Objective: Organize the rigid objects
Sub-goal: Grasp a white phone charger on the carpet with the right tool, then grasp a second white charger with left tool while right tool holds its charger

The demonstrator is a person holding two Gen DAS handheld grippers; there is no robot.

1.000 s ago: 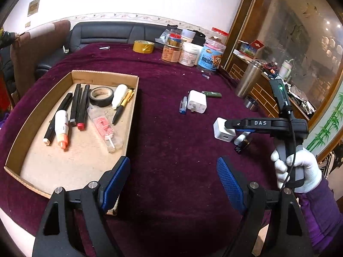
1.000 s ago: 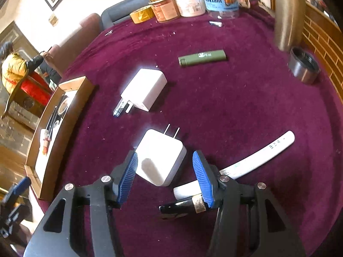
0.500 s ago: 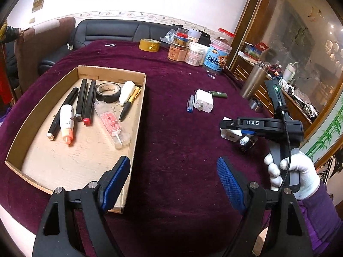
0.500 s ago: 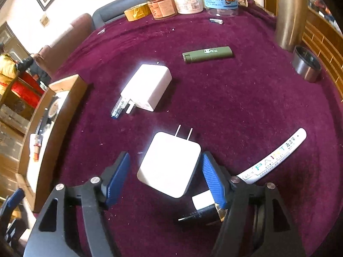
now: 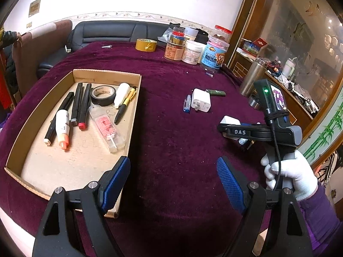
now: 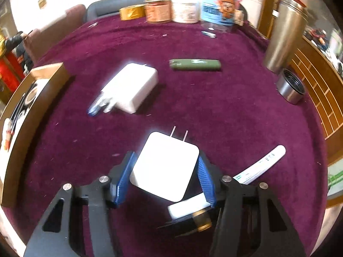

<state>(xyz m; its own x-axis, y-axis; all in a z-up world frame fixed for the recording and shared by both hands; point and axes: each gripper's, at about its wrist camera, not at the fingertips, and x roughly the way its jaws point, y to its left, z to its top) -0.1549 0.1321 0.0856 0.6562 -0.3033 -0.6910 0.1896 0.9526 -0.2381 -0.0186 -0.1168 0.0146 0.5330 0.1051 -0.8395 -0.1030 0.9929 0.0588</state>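
Note:
My right gripper (image 6: pixel 166 175) is shut on a white plug charger (image 6: pixel 165 167), its prongs pointing away, just above the purple cloth; it also shows in the left wrist view (image 5: pixel 230 121). A white tube (image 6: pixel 260 163) and a black pen (image 6: pixel 188 224) lie under its right finger. A second white charger (image 6: pixel 130 86) with a blue pen (image 6: pixel 94 107) and a green lighter (image 6: pixel 195 64) lie further off. My left gripper (image 5: pixel 173 182) is open and empty beside the cardboard tray (image 5: pixel 133 115) of markers, tape and pens.
Jars (image 5: pixel 193 51) and a yellow tape roll (image 5: pixel 145 44) stand at the table's far edge. A steel flask (image 6: pixel 283 34) and its cap (image 6: pixel 290 87) are on the right. A sofa lies behind the table.
My right gripper has closed its fingers onto the white plug charger and lifted it slightly. The left gripper has drawn back a little; it stays open.

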